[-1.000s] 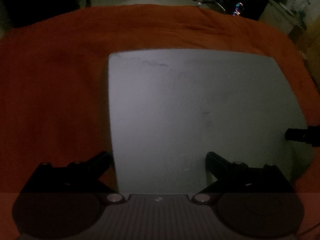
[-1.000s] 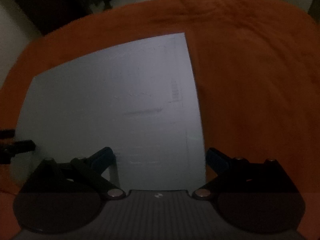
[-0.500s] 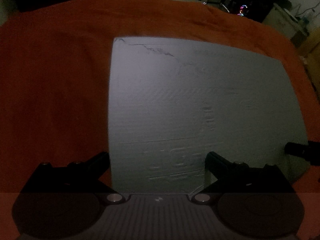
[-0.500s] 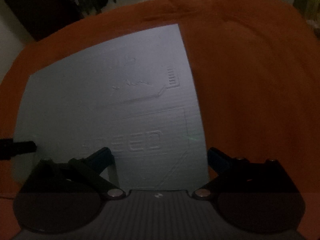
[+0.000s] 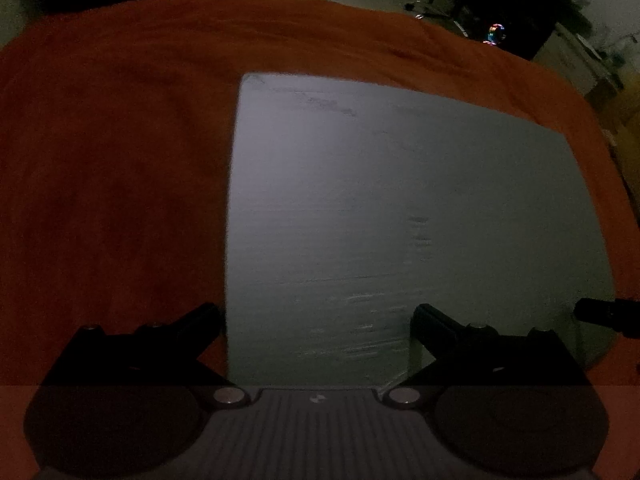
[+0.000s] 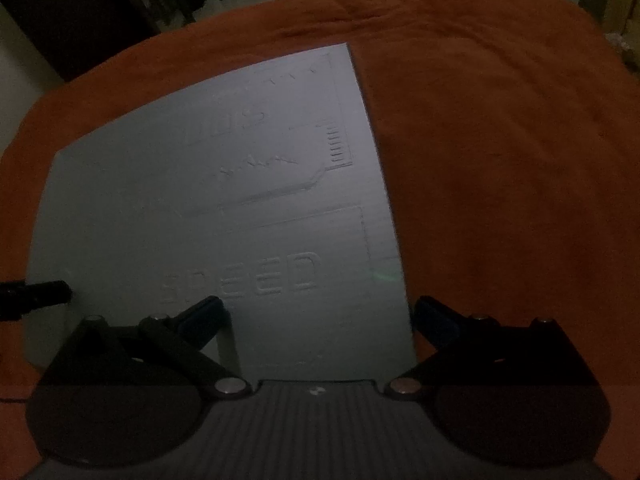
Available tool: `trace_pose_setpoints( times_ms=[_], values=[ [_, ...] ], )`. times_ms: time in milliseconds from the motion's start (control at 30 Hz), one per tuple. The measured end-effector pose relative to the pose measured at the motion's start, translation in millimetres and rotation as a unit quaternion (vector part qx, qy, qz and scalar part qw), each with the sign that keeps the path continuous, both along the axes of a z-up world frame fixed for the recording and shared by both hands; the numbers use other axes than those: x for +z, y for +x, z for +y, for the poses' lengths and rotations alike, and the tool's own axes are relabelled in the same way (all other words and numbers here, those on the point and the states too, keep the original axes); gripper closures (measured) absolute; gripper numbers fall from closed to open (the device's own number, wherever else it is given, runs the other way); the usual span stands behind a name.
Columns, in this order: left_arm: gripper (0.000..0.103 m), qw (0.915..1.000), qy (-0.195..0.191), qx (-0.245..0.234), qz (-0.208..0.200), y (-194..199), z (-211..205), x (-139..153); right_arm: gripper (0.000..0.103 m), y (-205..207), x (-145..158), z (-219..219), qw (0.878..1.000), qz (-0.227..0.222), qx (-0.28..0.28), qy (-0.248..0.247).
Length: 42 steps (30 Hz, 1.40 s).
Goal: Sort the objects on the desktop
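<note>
Mat (image 5: 400, 208) (image 6: 224, 200) flat on cloth (image 5: 112, 168) (image 6: 500, 160), cloth spread beyond every visible edge of mat
Left gripper (image 5: 316, 320) over mat's near left corner: left finger over cloth, right finger over mat, fingers wide apart
Right gripper (image 6: 320, 312) over mat's near right corner: left finger over mat, right finger over cloth, fingers wide apart
Floor and furniture behind cloth's far edge

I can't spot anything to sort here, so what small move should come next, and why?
Probably lift or tilt both cameras to search further out. Both the left gripper and right gripper hang open and hold nothing over a bare grey mat on the orange cloth; no sortable object shows.
</note>
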<state>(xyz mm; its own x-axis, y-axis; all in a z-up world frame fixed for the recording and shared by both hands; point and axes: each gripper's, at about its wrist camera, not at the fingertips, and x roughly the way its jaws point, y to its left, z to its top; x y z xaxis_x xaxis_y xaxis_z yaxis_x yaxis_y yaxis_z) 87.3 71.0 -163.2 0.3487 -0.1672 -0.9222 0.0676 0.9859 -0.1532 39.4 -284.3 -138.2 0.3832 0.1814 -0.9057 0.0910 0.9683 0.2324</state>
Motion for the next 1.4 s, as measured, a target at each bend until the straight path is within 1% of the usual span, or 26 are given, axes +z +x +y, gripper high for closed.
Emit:
trace_pose_setpoints(
  times_ms=[133,233,333,467,533,567,600,667,733,800,867,1000,1067,1167,1200,1267,1300,1333,1400],
  values=[
    [0.000,0.9998,0.004,0.014,0.015,2.7,0.5,2.7,0.000,0.4,9.1,-0.5,1.000,-0.001,-0.024,0.019],
    [0.000,0.9999,0.009,0.008,0.011,1.1,-5.8,15.9,0.000,4.2,20.6,1.8,0.999,-0.005,-0.033,0.018],
    [0.000,0.9998,0.019,-0.003,-0.002,-2.4,-19.4,36.9,0.000,8.0,37.6,6.3,0.999,-0.001,-0.037,0.003],
    [0.000,0.9979,0.035,-0.034,-0.042,-7.5,-39.6,77.7,0.000,12.6,66.7,5.6,0.997,0.002,-0.072,0.012],
    [0.000,0.9957,0.040,-0.043,-0.071,-16.0,-47.4,103.2,0.000,14.2,89.4,8.1,0.996,-0.020,-0.085,0.002],
    [0.000,0.9940,0.044,-0.045,-0.089,-21.3,-52.1,115.5,0.000,14.0,101.9,10.6,0.995,-0.036,-0.092,-0.009],
    [0.000,0.9925,0.050,-0.047,-0.101,-18.5,-59.7,125.0,0.000,11.1,116.0,15.2,0.993,-0.058,-0.098,-0.026],
    [0.000,0.9904,0.060,-0.045,-0.116,-28.2,-66.5,141.3,0.000,4.6,142.0,26.3,0.989,-0.100,-0.097,-0.055],
    [0.000,0.9897,0.069,-0.034,-0.120,-40.5,-71.5,155.2,0.000,-4.7,166.7,40.4,0.985,-0.133,-0.086,-0.075],
    [0.000,0.9890,0.074,-0.031,-0.125,-50.7,-72.6,152.0,0.000,-14.7,186.0,52.7,0.982,-0.156,-0.077,-0.077],
    [0.000,0.9881,0.079,-0.027,-0.129,-60.8,-73.6,148.3,0.000,-24.3,198.3,63.1,0.982,-0.163,-0.074,-0.063],
    [0.000,0.9863,0.088,-0.020,-0.138,-80.9,-75.6,141.0,0.000,-48.0,195.2,83.6,0.982,-0.175,-0.069,-0.034],
    [0.000,0.9853,0.092,-0.016,-0.143,-91.0,-76.6,137.3,0.000,-63.4,184.0,91.3,0.983,-0.170,-0.065,-0.030],
    [0.000,0.9837,0.099,-0.010,-0.150,-106.2,-78.1,131.8,0.000,-67.2,160.7,104.4,0.988,-0.131,-0.054,-0.055],
    [0.000,0.9832,0.101,-0.008,-0.152,-111.2,-78.5,130.0,0.000,-68.8,155.3,107.9,0.988,-0.131,-0.052,-0.065],
    [0.000,0.9847,0.107,-0.009,-0.137,-108.6,-79.4,123.0,0.000,-70.4,142.3,117.3,0.987,-0.125,-0.044,-0.089],
    [0.000,0.9850,0.109,-0.006,-0.134,-106.9,-78.8,121.3,0.000,-68.7,136.6,121.1,0.989,-0.112,-0.037,-0.095],
    [0.000,0.9851,0.111,-0.002,-0.131,-105.1,-77.3,120.3,0.000,-67.8,130.8,125.4,0.990,-0.100,-0.030,-0.099],
    [0.000,0.9858,0.115,0.007,-0.122,-101.7,-74.4,118.5,0.000,-67.7,121.8,129.7,0.991,-0.090,-0.033,-0.097]
  ],
)
